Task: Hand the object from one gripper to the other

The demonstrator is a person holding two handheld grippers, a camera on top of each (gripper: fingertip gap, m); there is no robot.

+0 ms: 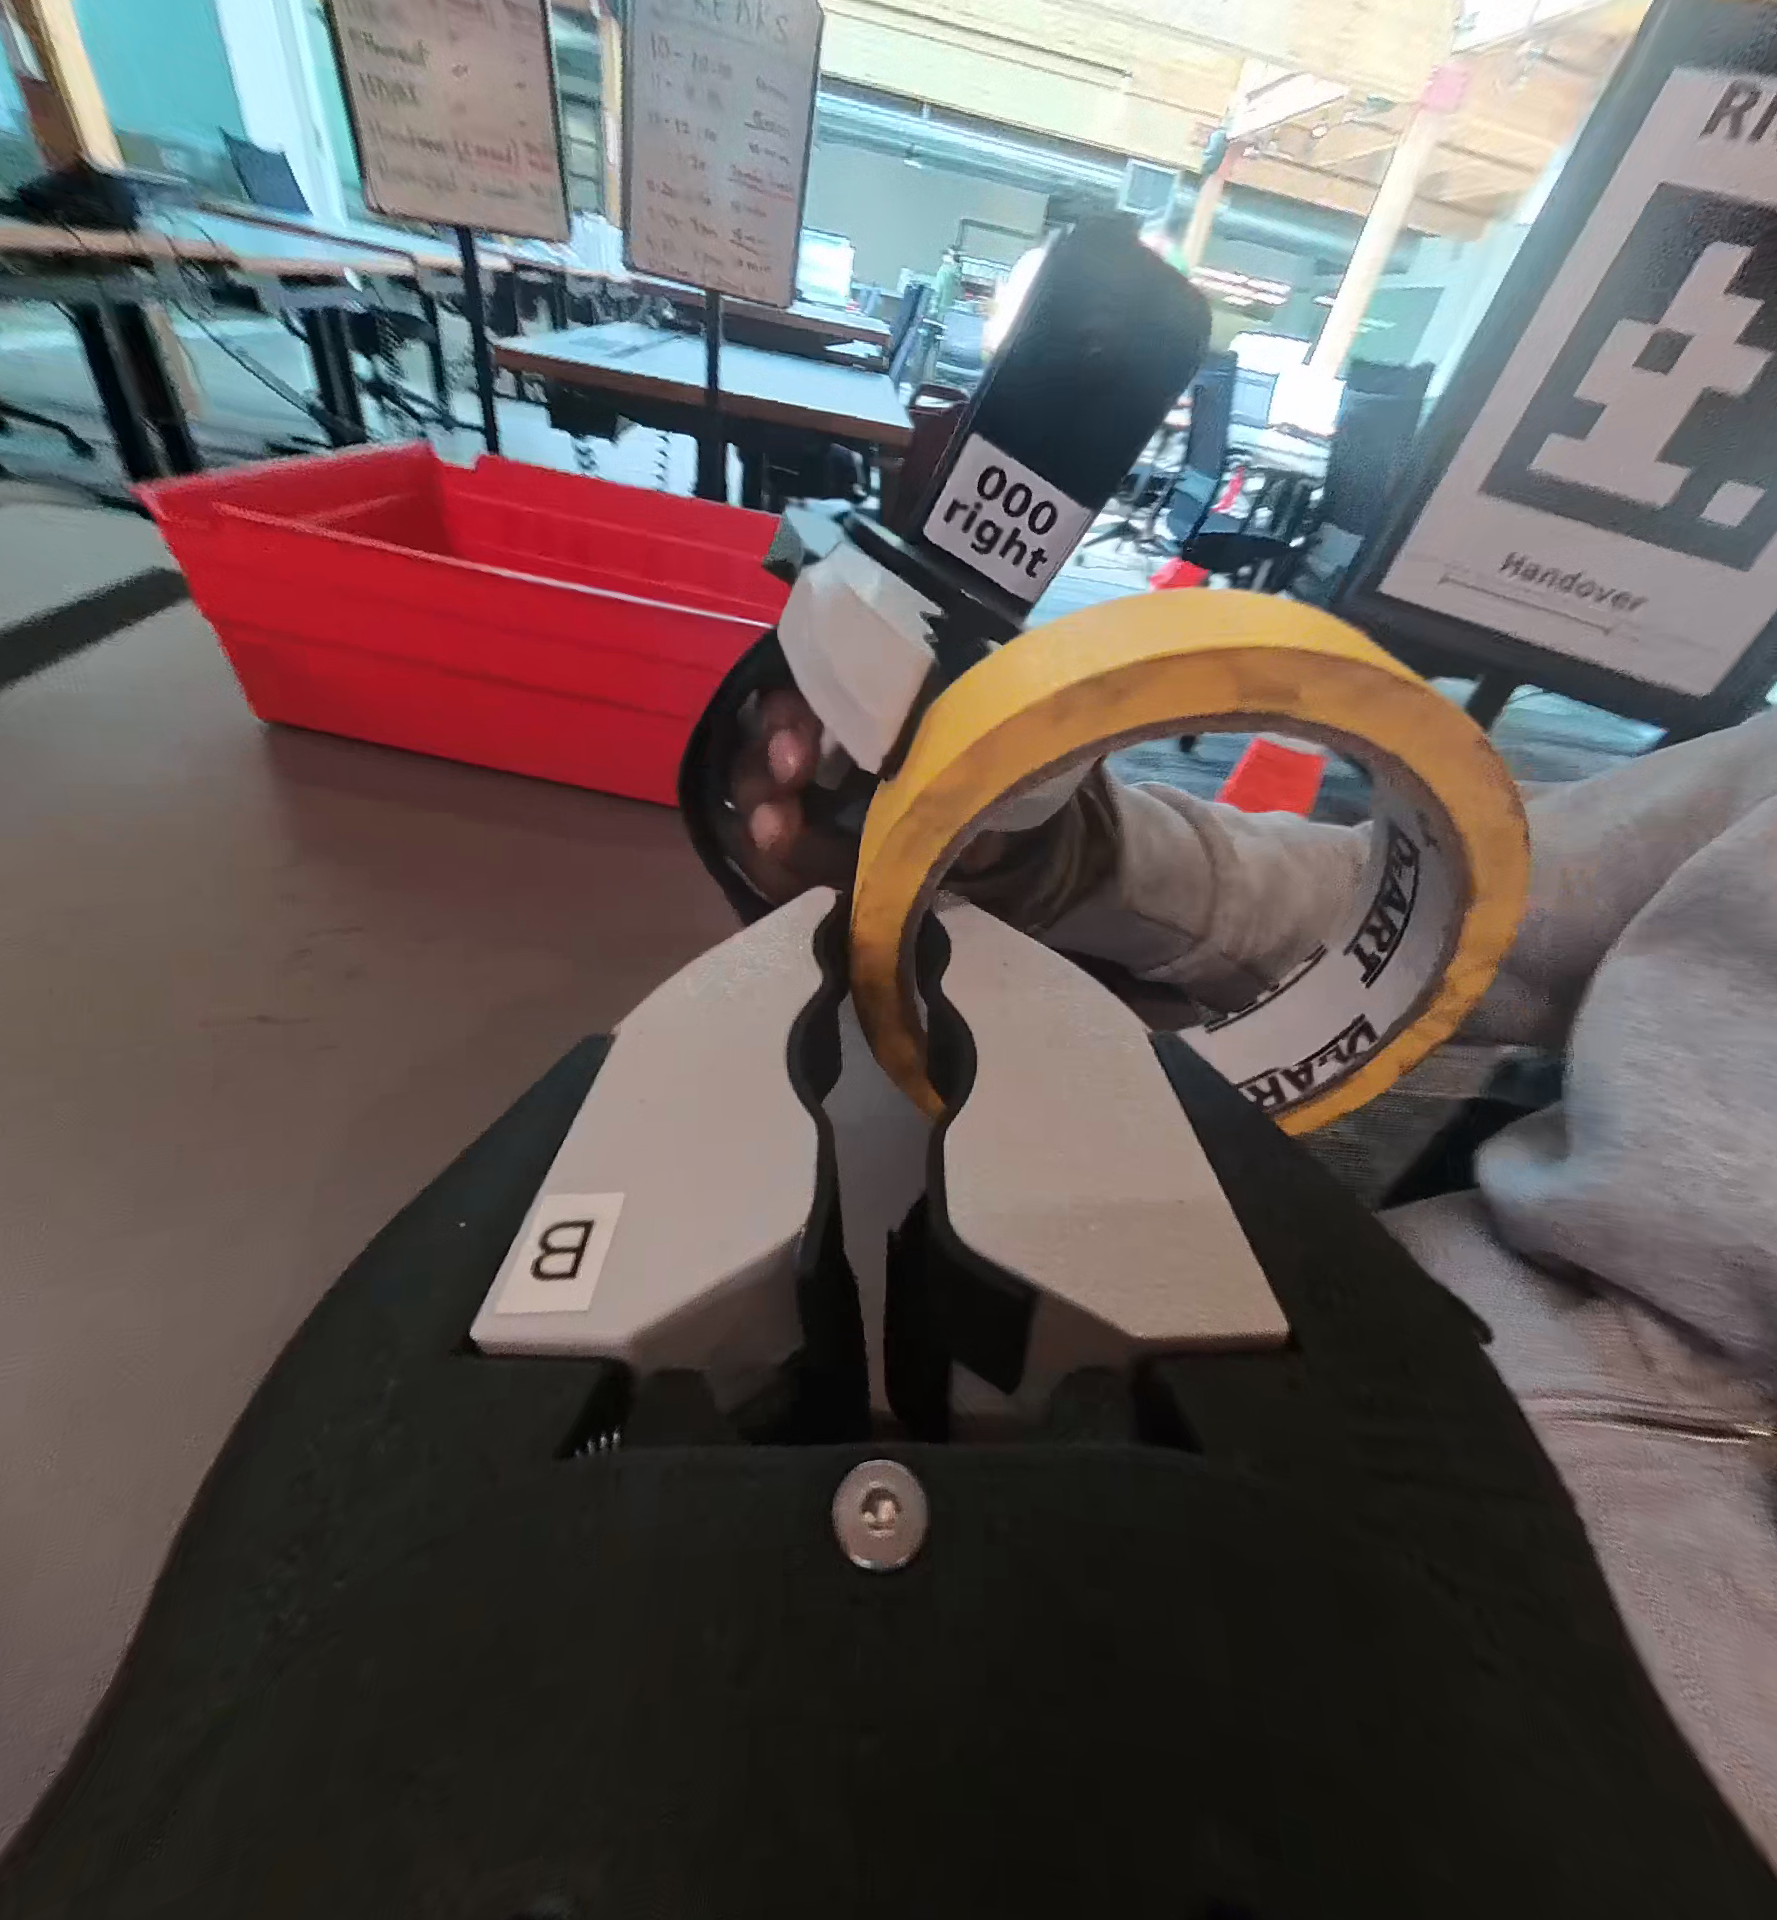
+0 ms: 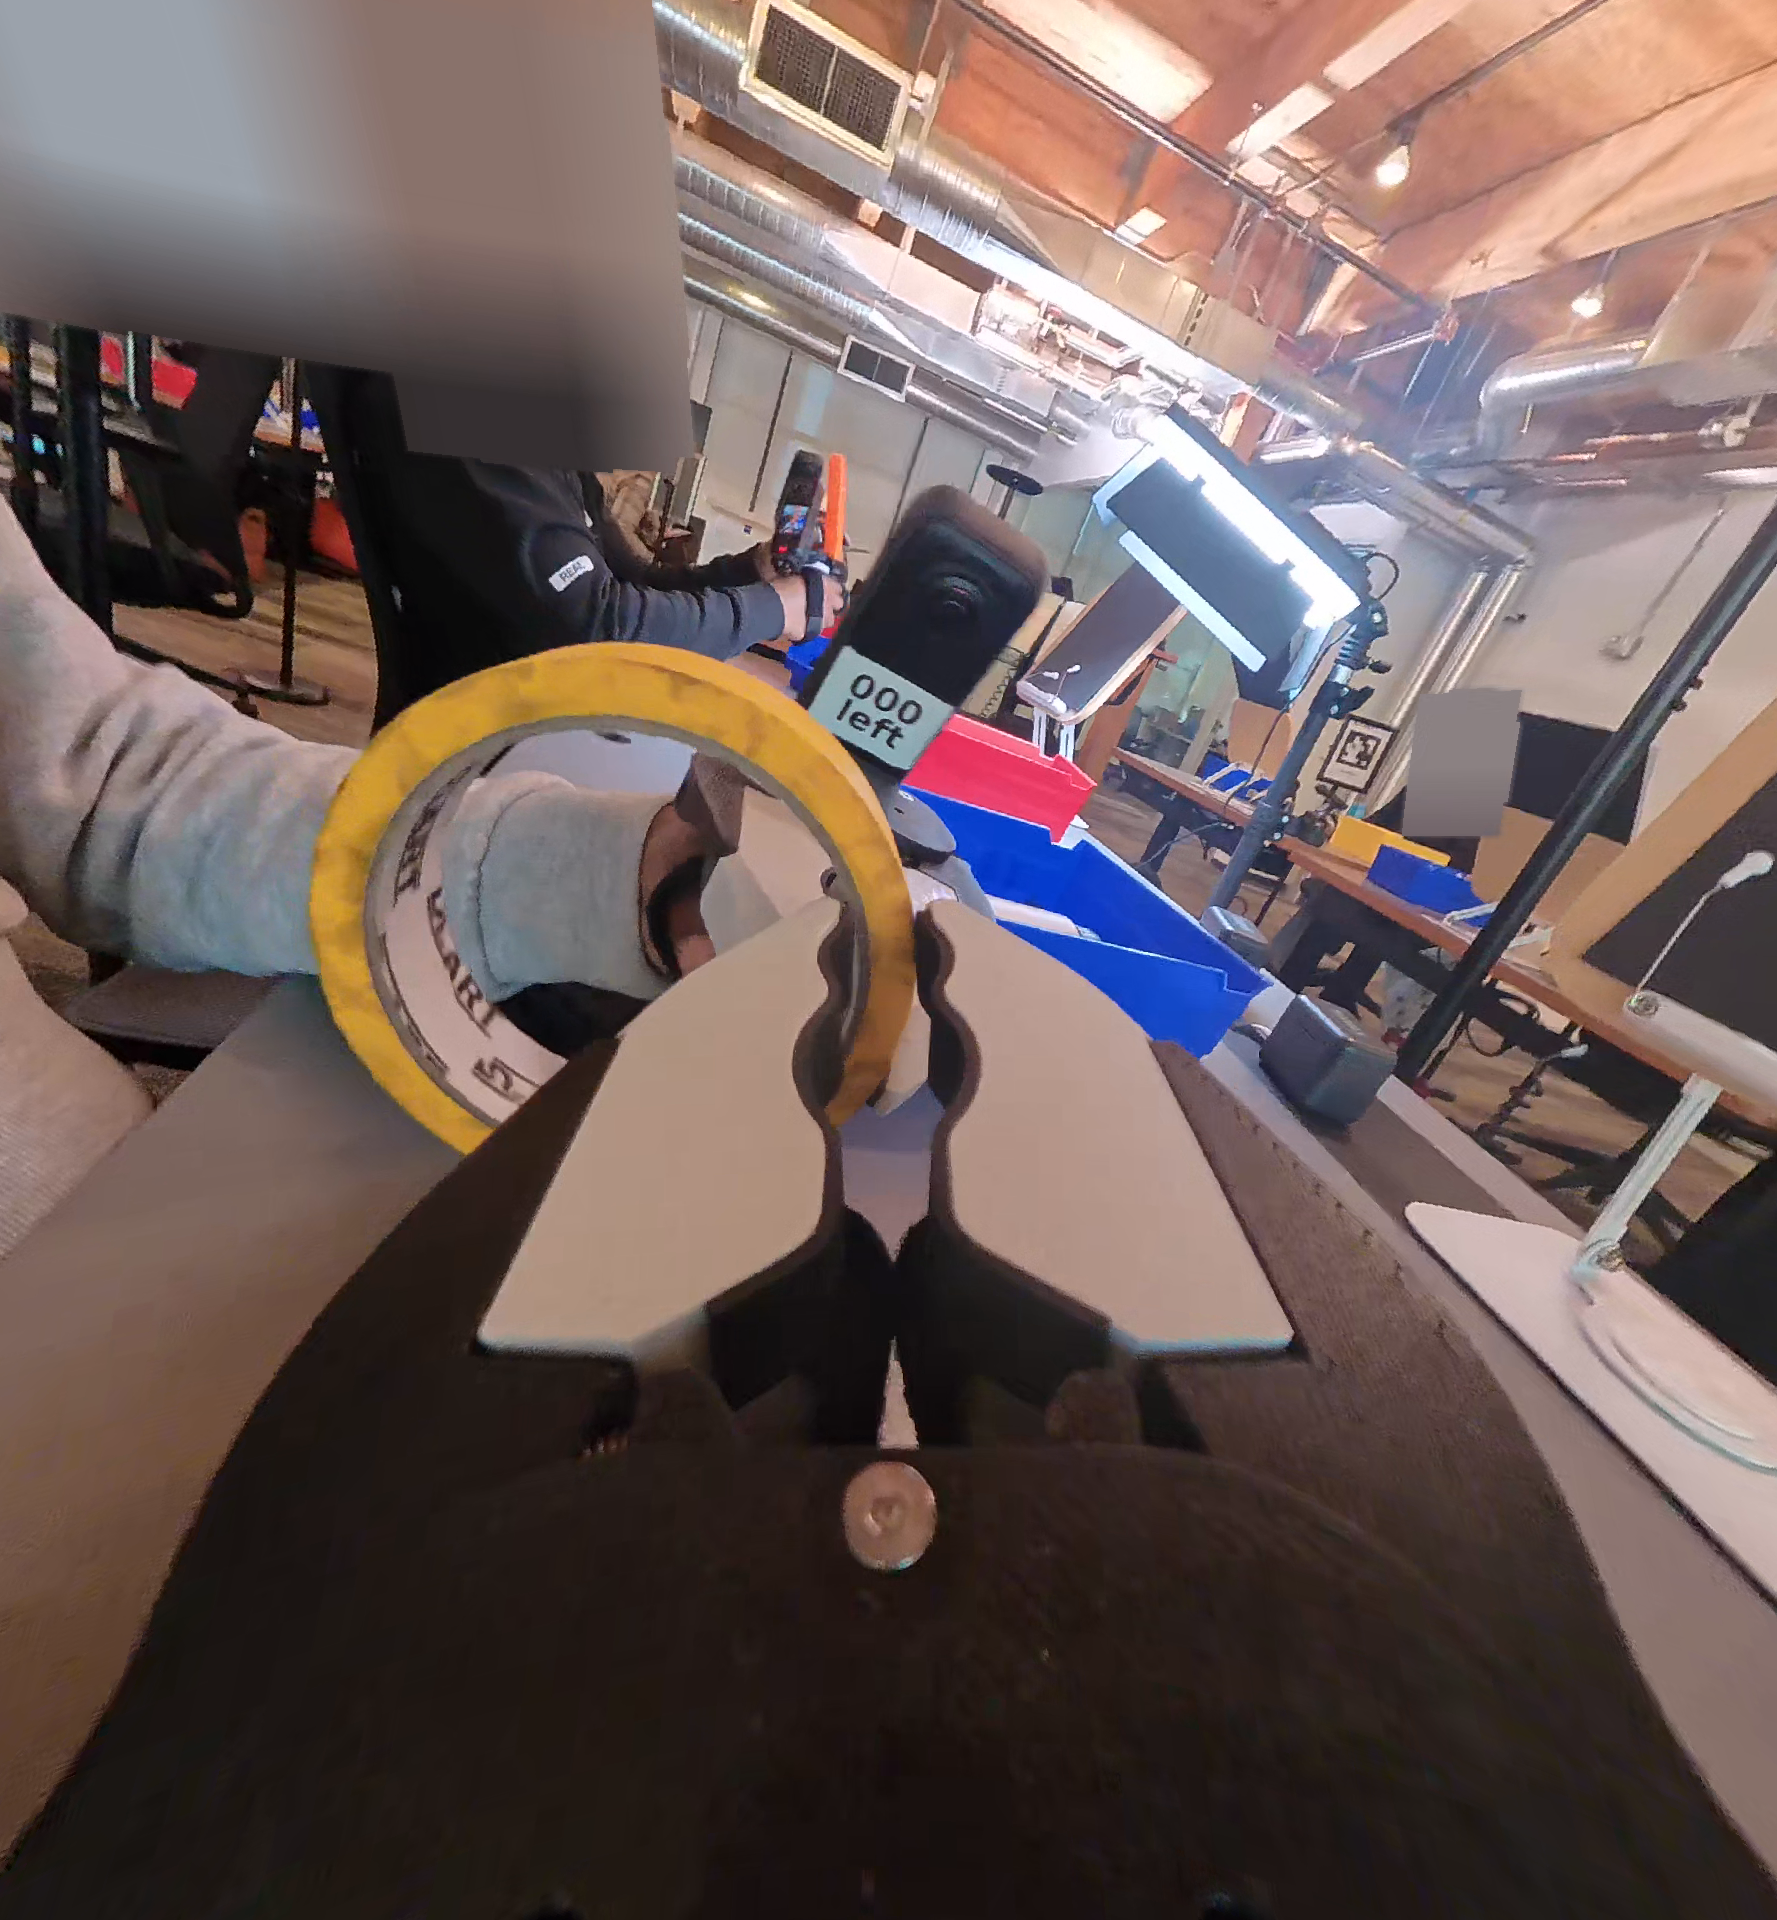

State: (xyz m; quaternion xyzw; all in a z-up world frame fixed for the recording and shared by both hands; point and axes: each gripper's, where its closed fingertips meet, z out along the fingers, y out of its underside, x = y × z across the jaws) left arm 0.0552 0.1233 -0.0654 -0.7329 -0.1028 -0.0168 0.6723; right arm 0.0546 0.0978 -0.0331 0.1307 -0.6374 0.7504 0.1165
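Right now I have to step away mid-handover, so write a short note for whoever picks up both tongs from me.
Left tongs: shut on the yellow tape roll's band.
Right tongs: also shut on the yellow tape roll, at another spot on its ring.
The roll is held in the air above the grey table, both tongs gripping it. A red bin sits on the table behind.
Done: both grips are on.
Left: one pair of tongs must open and back away. Which one gave the roll cannot be told from these views.
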